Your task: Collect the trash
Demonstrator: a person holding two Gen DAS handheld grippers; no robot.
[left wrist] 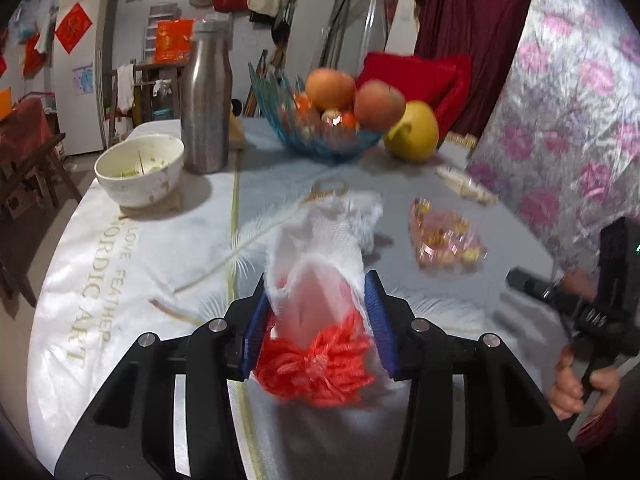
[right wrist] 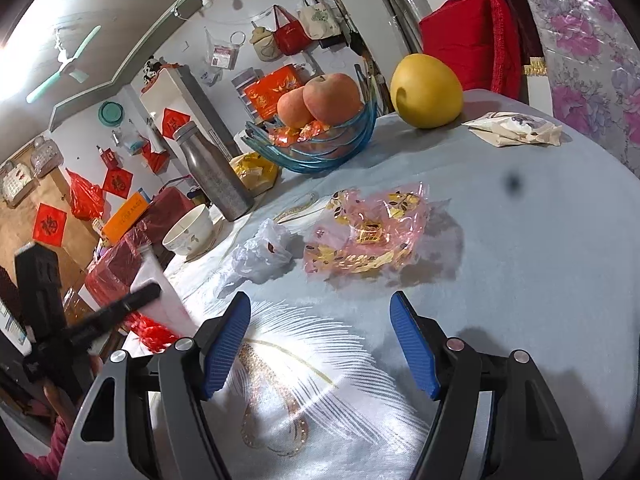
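My left gripper (left wrist: 318,312) is shut on a white plastic bag (left wrist: 320,240) with a red mesh bag (left wrist: 320,368) bunched at its base, held above the table. In the right wrist view a crumpled white plastic bag (right wrist: 262,252) lies on the tablecloth, with a pink and gold wrapper (right wrist: 368,232) just right of it; that wrapper also shows in the left wrist view (left wrist: 446,236). My right gripper (right wrist: 320,340) is open and empty, low over the cloth, short of both. A cream wrapper (right wrist: 516,128) lies at the far right.
A blue glass fruit bowl (right wrist: 320,148) with apples, a yellow pomelo (right wrist: 426,90), a steel bottle (left wrist: 206,100) and a used white bowl (left wrist: 140,170) stand at the back of the table (right wrist: 540,240). A floral-covered wall (left wrist: 568,120) rises on the right.
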